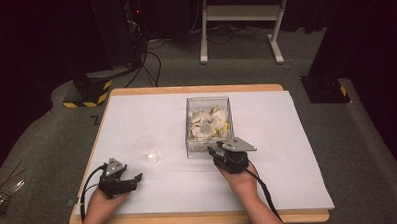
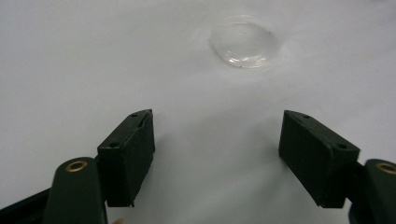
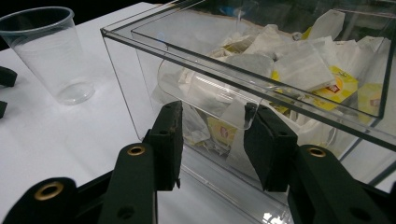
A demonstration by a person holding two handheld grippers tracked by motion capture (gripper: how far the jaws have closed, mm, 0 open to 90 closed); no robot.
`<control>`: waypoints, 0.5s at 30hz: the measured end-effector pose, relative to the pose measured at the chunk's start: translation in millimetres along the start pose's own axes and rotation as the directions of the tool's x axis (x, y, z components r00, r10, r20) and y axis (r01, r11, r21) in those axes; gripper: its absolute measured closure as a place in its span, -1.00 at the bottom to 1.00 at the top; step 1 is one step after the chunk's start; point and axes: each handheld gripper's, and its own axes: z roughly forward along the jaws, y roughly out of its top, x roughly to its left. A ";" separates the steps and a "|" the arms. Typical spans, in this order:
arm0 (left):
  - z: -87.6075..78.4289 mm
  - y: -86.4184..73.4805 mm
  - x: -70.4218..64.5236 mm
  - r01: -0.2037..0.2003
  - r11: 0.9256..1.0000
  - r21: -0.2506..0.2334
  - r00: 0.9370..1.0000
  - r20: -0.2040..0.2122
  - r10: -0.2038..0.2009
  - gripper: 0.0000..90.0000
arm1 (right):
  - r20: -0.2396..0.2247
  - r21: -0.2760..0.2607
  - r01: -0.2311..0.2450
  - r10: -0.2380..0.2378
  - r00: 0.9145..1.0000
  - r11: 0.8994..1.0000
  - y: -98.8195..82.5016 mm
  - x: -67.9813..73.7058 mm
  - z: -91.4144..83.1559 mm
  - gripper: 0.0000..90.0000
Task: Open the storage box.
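I have the right gripper [image 1: 215, 150] at the near wall of the clear box [image 1: 206, 102], centre of the high view. In the right gripper view its jaws rise from the bottom edge and sit either side of a hanging tag or bag corner at the box's near wall — partly closed, a gap showing between pads and paper, and I cannot tell whether that piece lies inside or outside the clear wall. So I read them as not yet gripping anything.

The box holds a heap of tea bags [image 1: 208, 122], white with some yellow wrappers, filling the upper right of the right gripper view [image 3: 303, 65].

The cup [image 1: 147, 147] stands upright on the white table [image 1: 287, 139], left of the box and apart from it; it shows in the upper left of the right gripper view [image 3: 49, 51].

My left gripper [image 1: 137, 178] rests low on the table at lower left of the high view, jaws spread wide with bare table between them — the cup [image 2: 246, 44] lies ahead, upper centre of its own view.
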 end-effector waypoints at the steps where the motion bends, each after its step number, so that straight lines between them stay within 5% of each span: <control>1: 0.0 0.0 0.0 0.000 1.000 0.000 1.000 0.000 0.000 -0.40 | -0.001 -0.001 0.000 0.000 1.000 1.000 -0.3 0.1 -0.6 0.29; 15: 0.0 0.0 0.0 0.000 1.000 0.000 1.000 0.000 0.000 -0.40 | -0.010 -0.011 0.010 -0.010 1.000 1.000 -5.4 3.4 -11.8 0.36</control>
